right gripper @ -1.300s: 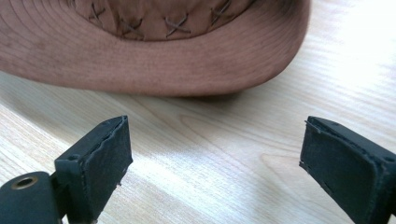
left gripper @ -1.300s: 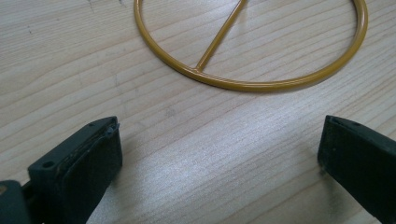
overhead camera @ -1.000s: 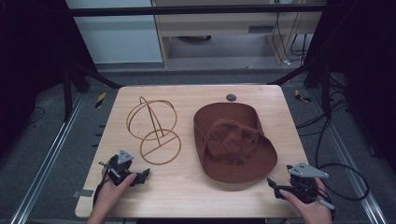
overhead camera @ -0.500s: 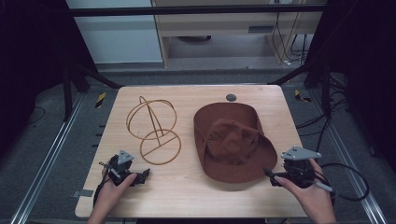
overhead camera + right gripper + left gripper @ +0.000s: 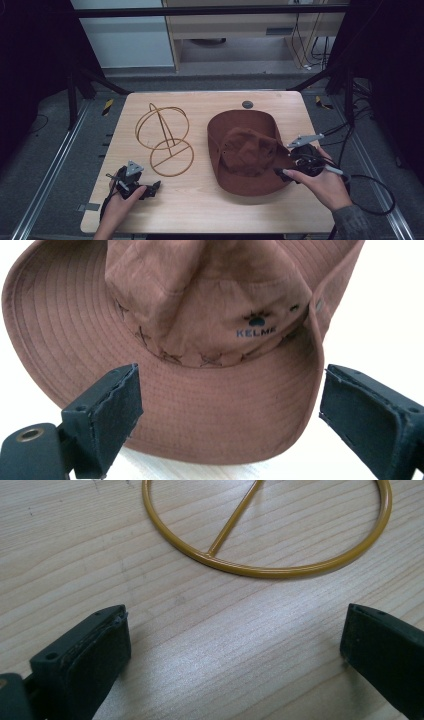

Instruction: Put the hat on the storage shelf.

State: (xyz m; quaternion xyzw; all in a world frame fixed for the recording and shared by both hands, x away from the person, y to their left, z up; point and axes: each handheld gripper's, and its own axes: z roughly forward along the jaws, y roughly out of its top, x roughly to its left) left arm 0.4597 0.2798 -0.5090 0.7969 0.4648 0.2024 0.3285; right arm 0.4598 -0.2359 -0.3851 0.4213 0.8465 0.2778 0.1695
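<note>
- While the right gripper (image 5: 286, 172) is hovering at the right-hand edge of the brown hat (image 5: 247, 152), its jaws are standing wide apart with nothing between the pads.
- Seen along those jaws in the right gripper view, the hat (image 5: 200, 340) is lying just ahead, its stitched brim (image 5: 215, 420) sitting in the gap between the two black pads without either one touching it.
- A small dark logo (image 5: 256, 325) with lettering is showing on the side of the crumpled crown, above a row of cross-stitches.
- The hat is resting flat on the right half of the wooden table (image 5: 200, 210), brim down, with its far edge near a small dark disc (image 5: 247, 104) set in the tabletop.
- A person's right hand (image 5: 325, 187) is gripping the tool from the near right, and a cable (image 5: 372, 192) is trailing off past the table's edge.
- The left gripper (image 5: 155, 187) is sitting low over the near left part of the table, held in the left hand (image 5: 120, 202), its jaws also spread open and empty.
- Ahead of it, the gold wire stand (image 5: 165, 137) is standing on the left half of the table, well apart from the hat; its round base ring (image 5: 265, 555) is lying on the wood just beyond the left jaws, not touching them.
</note>
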